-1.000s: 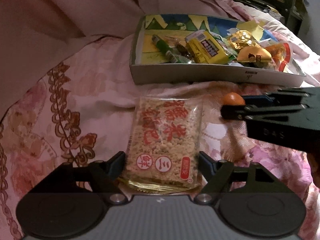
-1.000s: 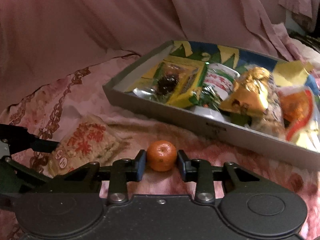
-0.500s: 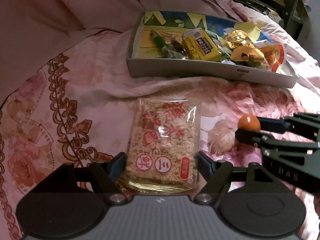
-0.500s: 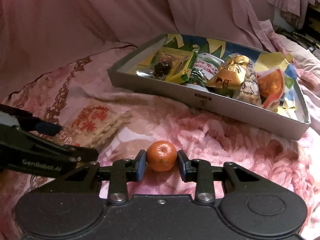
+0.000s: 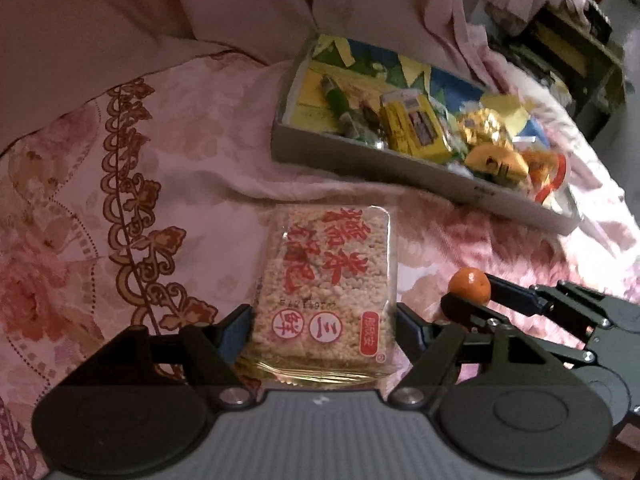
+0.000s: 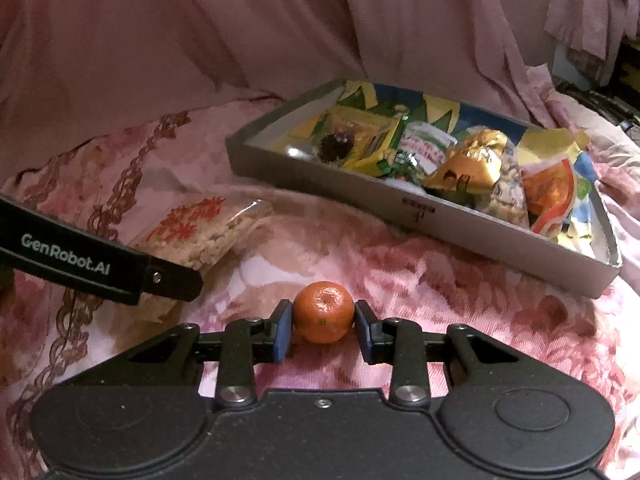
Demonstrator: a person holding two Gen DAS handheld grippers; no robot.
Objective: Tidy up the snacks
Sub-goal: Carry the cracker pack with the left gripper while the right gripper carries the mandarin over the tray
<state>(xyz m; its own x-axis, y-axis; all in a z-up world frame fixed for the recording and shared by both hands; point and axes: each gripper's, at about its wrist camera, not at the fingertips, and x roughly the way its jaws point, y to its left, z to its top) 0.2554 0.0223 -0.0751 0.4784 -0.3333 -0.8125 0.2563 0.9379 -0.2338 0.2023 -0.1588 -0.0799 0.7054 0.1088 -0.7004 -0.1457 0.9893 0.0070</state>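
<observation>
A small round orange mandarin (image 6: 323,312) sits pinched between the blue pads of the right gripper (image 6: 323,330), above the pink floral bedspread (image 6: 460,304). Just to its left, a flat clear packet of puffed rice cake with red characters (image 5: 326,280) lies on the bedspread between the fingers of the left gripper (image 5: 322,330); both pads meet the packet's sides, so the gripper grasps it. Beyond both, near the bedspread's far side, stands a shallow grey cardboard tray (image 6: 440,216) filled with wrapped snacks, among them a yellow box (image 5: 414,128) and a gold foil packet (image 6: 468,168). Plain pink fabric (image 6: 200,40) hangs behind.
</observation>
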